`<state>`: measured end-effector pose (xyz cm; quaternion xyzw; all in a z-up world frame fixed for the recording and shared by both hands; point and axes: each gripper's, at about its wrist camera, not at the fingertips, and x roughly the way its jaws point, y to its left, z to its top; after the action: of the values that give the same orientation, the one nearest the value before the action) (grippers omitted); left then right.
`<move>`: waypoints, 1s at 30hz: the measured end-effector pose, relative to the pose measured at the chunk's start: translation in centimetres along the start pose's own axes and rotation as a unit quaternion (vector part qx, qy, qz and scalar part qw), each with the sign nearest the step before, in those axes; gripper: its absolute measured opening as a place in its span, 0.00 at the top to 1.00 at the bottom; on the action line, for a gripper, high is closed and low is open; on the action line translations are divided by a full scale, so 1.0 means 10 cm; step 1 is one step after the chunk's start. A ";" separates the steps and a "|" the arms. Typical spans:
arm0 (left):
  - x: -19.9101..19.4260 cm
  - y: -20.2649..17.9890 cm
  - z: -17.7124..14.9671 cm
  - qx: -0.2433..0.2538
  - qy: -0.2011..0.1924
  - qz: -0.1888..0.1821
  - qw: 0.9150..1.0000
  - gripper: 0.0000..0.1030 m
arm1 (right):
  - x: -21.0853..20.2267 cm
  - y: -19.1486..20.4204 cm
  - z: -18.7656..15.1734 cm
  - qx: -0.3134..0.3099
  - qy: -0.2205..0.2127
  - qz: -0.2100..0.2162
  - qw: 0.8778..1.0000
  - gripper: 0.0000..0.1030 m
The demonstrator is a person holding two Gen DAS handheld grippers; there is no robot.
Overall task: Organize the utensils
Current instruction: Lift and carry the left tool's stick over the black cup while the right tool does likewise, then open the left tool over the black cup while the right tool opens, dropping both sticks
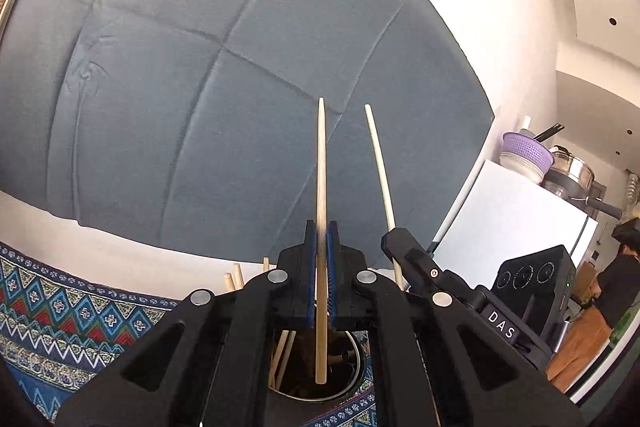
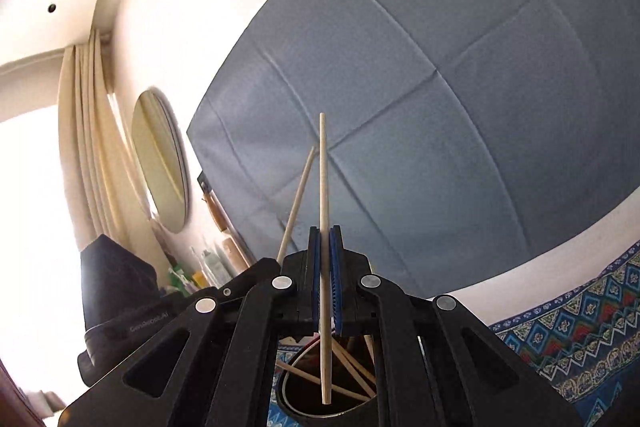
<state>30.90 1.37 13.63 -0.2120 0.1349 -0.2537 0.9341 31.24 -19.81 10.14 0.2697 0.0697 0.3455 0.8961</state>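
My left gripper point(image 1: 321, 233) is shut on a pale wooden chopstick point(image 1: 321, 167) that stands upright, its lower end hanging over the mouth of a round metal holder point(image 1: 356, 383). My right gripper point(image 2: 324, 237) is shut on another wooden chopstick point(image 2: 322, 179), also upright, its lower end over the same holder point(image 2: 288, 399). Several chopsticks point(image 2: 352, 367) lie crossed inside the holder. The right gripper point(image 1: 390, 241) and its chopstick point(image 1: 380, 171) show at the right of the left wrist view. The left gripper's chopstick point(image 2: 298, 199) shows left of centre in the right wrist view.
A blue patterned tablecloth point(image 1: 60, 315) covers the table under the holder. A blue-grey cloth backdrop point(image 1: 220, 67) hangs behind. A few chopstick ends point(image 1: 236, 277) stick up behind the left gripper. A white fridge point(image 1: 512, 219) with bowls on top and a person point(image 1: 600, 291) are at the far right.
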 end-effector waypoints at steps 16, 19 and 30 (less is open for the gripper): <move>0.04 0.11 -0.45 0.072 -0.037 0.014 0.997 0.95 | 0.10 0.02 -0.49 -0.053 -0.014 -0.030 0.998 0.95; 0.04 0.09 -0.49 0.091 -0.039 0.019 0.995 0.95 | 0.06 0.04 -0.49 -0.071 -0.007 -0.036 0.997 0.95; -0.03 0.04 -0.63 0.195 -0.025 -0.009 0.980 0.94 | 0.02 0.18 -0.48 -0.175 0.038 -0.041 0.983 0.95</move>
<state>28.54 -0.22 7.96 -0.0337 0.0574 -0.2785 0.9581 28.88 -16.48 7.07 0.0926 0.0530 0.3252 0.9396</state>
